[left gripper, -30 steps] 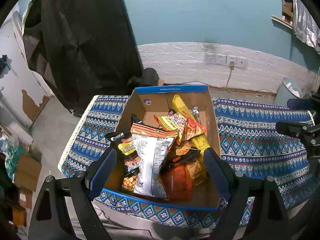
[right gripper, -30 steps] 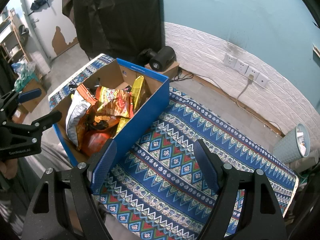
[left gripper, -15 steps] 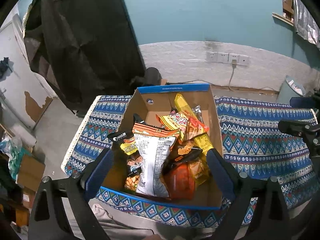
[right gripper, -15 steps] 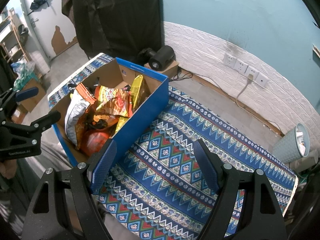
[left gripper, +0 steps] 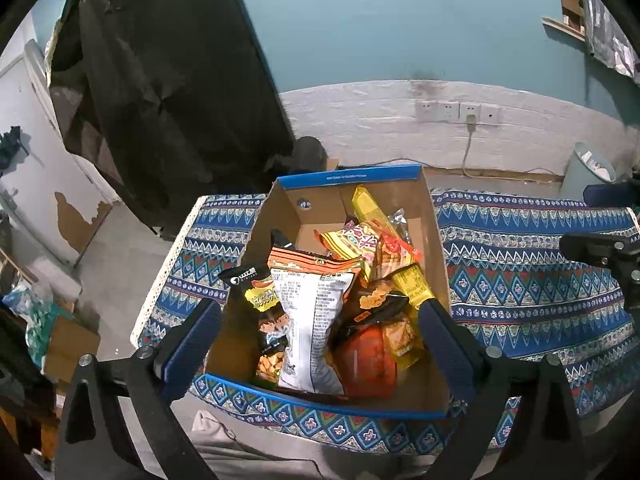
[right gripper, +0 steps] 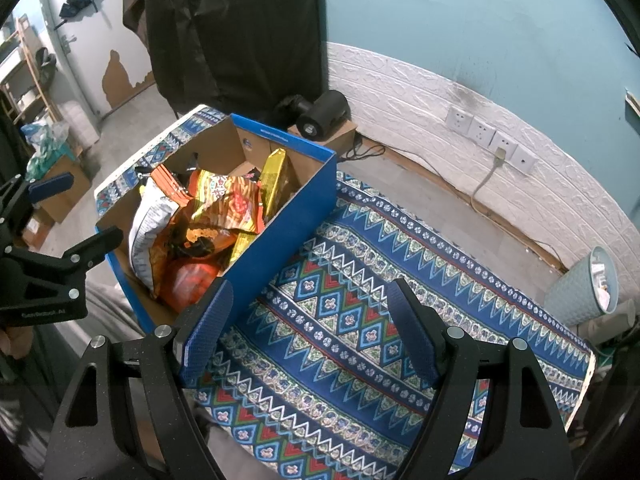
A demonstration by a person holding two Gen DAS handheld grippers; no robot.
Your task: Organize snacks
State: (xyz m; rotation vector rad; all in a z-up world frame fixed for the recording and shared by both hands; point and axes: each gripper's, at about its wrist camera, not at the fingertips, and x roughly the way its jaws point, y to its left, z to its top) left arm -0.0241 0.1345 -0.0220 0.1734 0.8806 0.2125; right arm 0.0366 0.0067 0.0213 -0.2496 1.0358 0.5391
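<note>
Two grippers: both empty
left gripper: jaws opening, above box, pinching nothing
right gripper: spread, over patterned cloth
box: full of snack bags

No lettering is sharp enough.

wall: teal over white brick | floor: grey concrete | sockets | black curtain

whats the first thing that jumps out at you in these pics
The blue cardboard box crammed with bright snack bags, a tall white bag foremost, sits at the left end of a table under a bold blue patterned cloth. The left tool, jaws opening, hangs empty above the box; the right tool is open over bare cloth.
</note>
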